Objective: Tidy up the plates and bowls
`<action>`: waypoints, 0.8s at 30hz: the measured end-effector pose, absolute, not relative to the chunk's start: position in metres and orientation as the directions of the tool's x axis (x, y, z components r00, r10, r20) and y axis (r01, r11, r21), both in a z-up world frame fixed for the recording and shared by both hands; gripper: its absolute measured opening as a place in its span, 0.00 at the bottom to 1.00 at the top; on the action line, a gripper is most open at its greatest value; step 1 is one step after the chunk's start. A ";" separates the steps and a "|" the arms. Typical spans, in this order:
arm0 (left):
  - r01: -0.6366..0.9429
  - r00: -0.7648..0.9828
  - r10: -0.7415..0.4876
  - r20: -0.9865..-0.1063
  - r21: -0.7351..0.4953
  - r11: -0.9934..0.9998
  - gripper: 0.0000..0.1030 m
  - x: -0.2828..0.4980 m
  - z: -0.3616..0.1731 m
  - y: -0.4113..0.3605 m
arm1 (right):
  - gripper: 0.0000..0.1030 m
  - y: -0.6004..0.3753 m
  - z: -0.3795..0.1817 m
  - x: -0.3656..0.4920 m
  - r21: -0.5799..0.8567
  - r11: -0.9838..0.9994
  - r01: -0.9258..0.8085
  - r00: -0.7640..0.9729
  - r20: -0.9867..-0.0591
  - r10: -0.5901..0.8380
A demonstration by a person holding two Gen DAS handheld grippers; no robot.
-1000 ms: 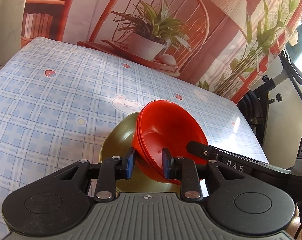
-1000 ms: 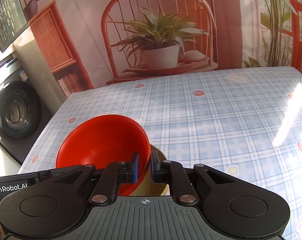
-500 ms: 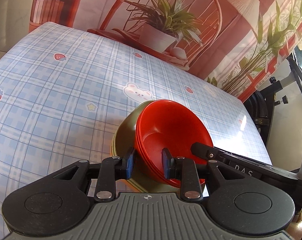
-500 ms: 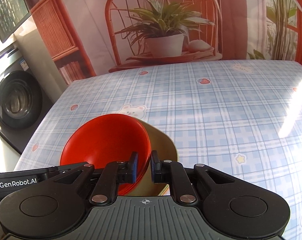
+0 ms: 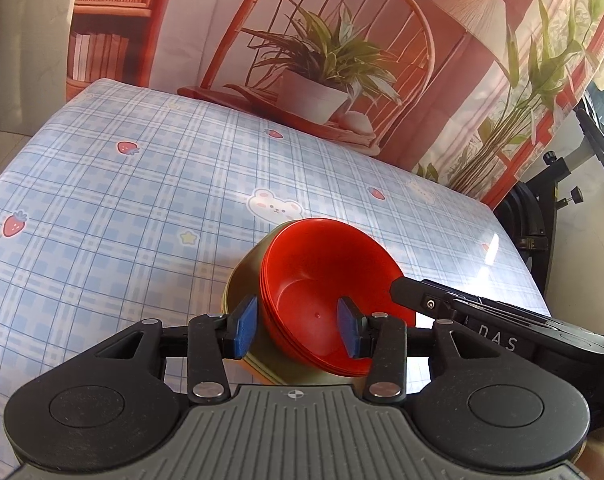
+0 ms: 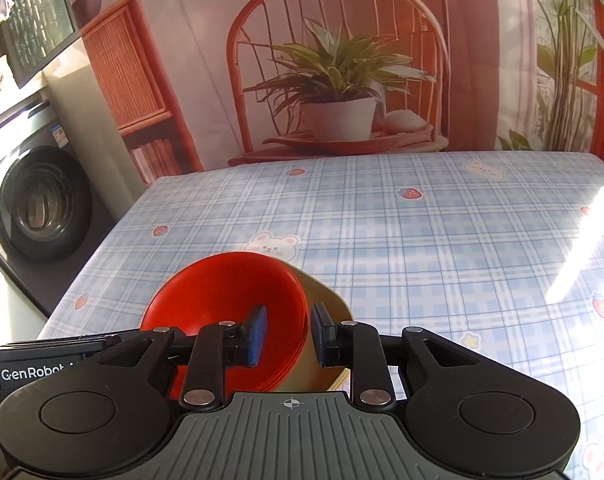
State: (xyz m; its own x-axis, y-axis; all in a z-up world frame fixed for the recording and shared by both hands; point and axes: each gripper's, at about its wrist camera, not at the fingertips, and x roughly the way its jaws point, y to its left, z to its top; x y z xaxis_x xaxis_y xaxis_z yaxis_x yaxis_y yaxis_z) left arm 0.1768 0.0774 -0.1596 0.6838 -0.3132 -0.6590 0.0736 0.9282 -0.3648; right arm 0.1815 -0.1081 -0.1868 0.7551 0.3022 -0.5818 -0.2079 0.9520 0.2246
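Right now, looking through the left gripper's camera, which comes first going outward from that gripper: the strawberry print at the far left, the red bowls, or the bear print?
1. Red bowls: between the left gripper fingers.
2. Bear print: just beyond the bowls, mid-table.
3. Strawberry print: far left edge.

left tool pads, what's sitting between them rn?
In the left wrist view, the near rim of the red bowl stack sits between the open left tool's pads, neither visibly touching, with the olive bowls underneath.
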 end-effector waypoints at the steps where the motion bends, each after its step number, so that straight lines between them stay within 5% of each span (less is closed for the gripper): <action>1: 0.074 0.692 -0.301 -0.656 -0.351 0.933 0.46 0.174 -0.156 0.077 | 0.25 -0.110 -0.184 0.180 0.224 0.952 -0.207 0.761 -0.575 0.301; 8: 0.052 0.748 -0.216 -0.628 -0.268 0.962 0.58 0.157 -0.130 0.076 | 0.34 -0.124 -0.164 0.162 0.200 0.962 -0.188 0.806 -0.528 0.267; 11: 0.031 0.779 -0.162 -0.606 -0.221 0.975 0.71 0.148 -0.115 0.075 | 0.47 -0.132 -0.153 0.153 0.197 0.963 -0.182 0.830 -0.495 0.258; 20: 0.038 0.855 -0.103 -0.508 -0.138 0.990 0.73 0.117 -0.063 0.061 | 0.72 -0.165 -0.113 0.115 0.182 0.971 -0.157 0.885 -0.410 0.220; 24: 0.059 0.886 -0.112 -0.450 -0.131 0.990 0.79 0.097 -0.038 0.054 | 0.95 -0.180 -0.091 0.093 0.184 0.970 -0.160 0.907 -0.360 0.218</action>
State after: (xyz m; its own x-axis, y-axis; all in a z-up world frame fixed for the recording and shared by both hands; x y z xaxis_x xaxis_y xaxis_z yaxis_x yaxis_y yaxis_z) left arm 0.0972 0.0537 -0.0381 0.8862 -0.1123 -0.4495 0.0588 0.9896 -0.1312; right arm 0.0925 -0.1803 -0.0910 0.9073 0.2178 -0.3597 -0.1597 0.9698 0.1842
